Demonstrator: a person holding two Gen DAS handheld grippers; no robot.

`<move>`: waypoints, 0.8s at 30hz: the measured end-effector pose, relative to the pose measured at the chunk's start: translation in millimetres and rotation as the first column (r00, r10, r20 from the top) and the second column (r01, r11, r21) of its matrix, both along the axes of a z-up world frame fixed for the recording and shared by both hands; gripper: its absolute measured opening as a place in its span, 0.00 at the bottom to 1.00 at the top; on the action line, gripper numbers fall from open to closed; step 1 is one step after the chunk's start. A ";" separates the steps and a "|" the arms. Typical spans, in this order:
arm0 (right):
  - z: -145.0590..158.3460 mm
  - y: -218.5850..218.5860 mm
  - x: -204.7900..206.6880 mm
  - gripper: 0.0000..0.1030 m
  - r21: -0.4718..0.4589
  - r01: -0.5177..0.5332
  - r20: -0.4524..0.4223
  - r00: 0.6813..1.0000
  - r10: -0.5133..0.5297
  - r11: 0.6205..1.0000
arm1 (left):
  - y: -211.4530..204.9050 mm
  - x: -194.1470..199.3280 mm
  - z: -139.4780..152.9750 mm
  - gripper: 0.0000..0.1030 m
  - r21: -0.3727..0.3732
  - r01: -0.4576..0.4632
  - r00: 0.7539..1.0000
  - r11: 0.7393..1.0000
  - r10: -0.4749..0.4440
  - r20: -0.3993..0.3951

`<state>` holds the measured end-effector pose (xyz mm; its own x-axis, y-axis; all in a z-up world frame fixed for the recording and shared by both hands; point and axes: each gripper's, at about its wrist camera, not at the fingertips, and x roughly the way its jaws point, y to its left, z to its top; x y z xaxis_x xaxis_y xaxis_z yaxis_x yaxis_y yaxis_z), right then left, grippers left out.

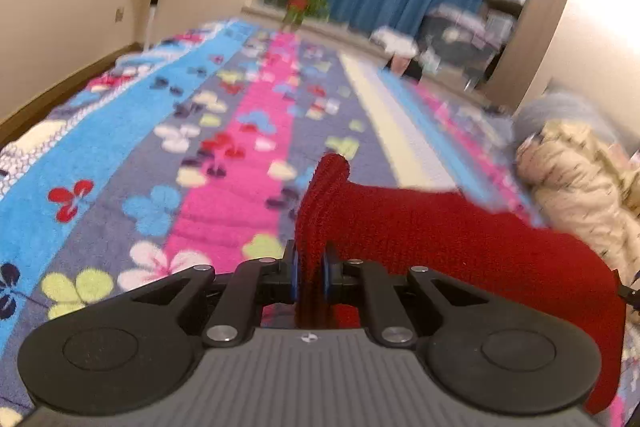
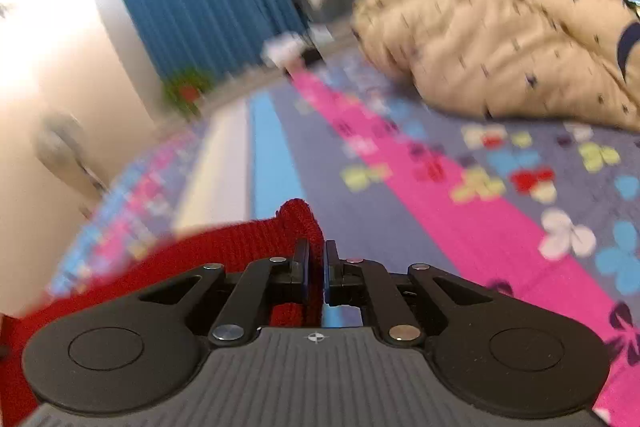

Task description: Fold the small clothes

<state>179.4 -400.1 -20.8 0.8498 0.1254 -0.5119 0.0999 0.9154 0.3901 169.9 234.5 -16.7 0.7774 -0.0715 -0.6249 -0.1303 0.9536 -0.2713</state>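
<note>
Grip check, both sides. Left hand-held gripper point(image 1: 311, 269) is clenched on a bunched corner of the red knitted garment point(image 1: 460, 239); a ribbed fold sticks up between the blue pads point(image 1: 295, 273) and past the tips. Right hand-held gripper point(image 2: 317, 267) is likewise clamped on another corner of the same red knitted garment point(image 2: 224, 247), with a small loop of knit standing above its pads point(image 2: 329, 273).

Position of garment: held by two corners over the bed, whose flowered blanket point(image 1: 160, 147) shows beneath. In the left wrist view the cloth runs off to the right; in the right wrist view it runs off to the left. So the piece spans between the two grippers. How much of it rests on the blanket cannot be told.

Reasoning on hold: two corner grips on one edge let the piece hang or lie flat and keep that edge straight, which a fold needs. Bunching at the pads suggests the knit is thick and soft, so a deep bite prevents slipping.

Nearby: beige speckled jacket point(image 2: 500, 27) lies heaped on the bed, to the right, apart from the red piece.

Both views blurred.
</note>
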 end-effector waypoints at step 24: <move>-52.0 -20.6 41.5 0.53 0.335 0.055 -0.194 0.981 0.012 0.941 | 22.7 23.6 -31.1 0.58 -0.177 -0.094 0.982 0.980 0.063 -0.177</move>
